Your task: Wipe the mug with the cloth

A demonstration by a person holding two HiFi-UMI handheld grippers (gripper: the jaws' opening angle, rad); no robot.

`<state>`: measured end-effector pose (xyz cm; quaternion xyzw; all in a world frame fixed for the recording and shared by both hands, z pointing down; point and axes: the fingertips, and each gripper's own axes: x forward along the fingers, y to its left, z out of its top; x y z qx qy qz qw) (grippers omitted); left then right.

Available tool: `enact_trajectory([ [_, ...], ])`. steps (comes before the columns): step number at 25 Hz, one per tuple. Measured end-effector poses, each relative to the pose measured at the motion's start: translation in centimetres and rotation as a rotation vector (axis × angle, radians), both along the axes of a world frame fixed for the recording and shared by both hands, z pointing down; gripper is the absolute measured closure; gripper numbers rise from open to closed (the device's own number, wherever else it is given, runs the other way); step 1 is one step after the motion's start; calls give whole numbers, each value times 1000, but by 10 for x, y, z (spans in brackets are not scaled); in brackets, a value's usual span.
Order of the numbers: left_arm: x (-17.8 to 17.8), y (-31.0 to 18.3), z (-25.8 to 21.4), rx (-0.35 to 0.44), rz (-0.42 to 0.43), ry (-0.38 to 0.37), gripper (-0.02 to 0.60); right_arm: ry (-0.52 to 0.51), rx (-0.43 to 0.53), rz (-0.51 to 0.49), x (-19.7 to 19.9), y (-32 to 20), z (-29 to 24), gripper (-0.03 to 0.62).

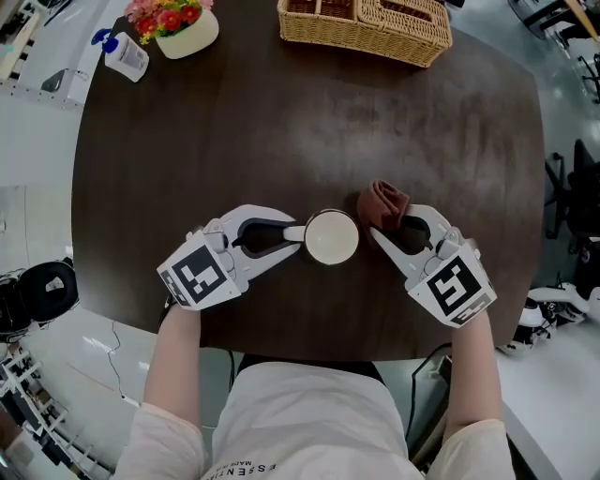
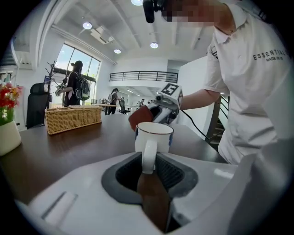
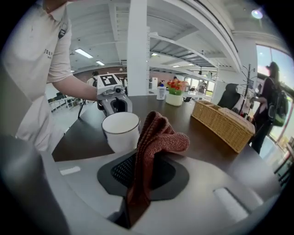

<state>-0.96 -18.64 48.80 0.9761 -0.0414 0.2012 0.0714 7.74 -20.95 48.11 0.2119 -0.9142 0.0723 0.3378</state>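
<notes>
A white mug (image 1: 331, 236) with a thin dark rim stands upright on the dark table (image 1: 309, 122), near its front edge. My left gripper (image 1: 291, 239) is shut on the mug's handle (image 2: 148, 153), to the mug's left. The mug (image 2: 154, 133) fills the middle of the left gripper view. My right gripper (image 1: 386, 228) is shut on a rust-brown knitted cloth (image 1: 382, 204), just right of the mug. The cloth (image 3: 154, 142) rises bunched between the jaws, beside the mug (image 3: 121, 131); I cannot tell if they touch.
A wicker basket (image 1: 366, 23) sits at the table's far edge. A white pot of flowers (image 1: 178, 23) and a small pump bottle (image 1: 124, 53) stand at the far left. Office chairs (image 1: 572, 187) are off to the right, and people stand in the background.
</notes>
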Motion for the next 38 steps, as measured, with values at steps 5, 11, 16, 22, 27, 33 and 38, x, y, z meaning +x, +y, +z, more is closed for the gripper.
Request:
enact_trajectory([
  [5, -1, -7, 0, -17, 23, 19, 497, -102, -28, -198, -44, -45, -20, 511],
  [11, -2, -14, 0, -38, 29, 30, 497, -270, -230, -429, -100, -38, -32, 511],
  [16, -3, -13, 1, -44, 26, 32, 494, -299, -348, -522, -107, -33, -22, 511],
  [22, -4, -12, 1, -45, 17, 29, 494, -272, -401, -505, -89, -35, -7, 512],
  [27, -5, -10, 2, -45, 8, 19, 494, -261, -379, -461, -69, -30, -6, 513],
  [33, -6, -6, 3, -39, -31, 0, 494, -247, -348, -399, -43, -16, -4, 511],
  [38, -1, 13, 1, -35, -33, -21, 494, -255, -311, -303, -21, 5, 0, 511],
])
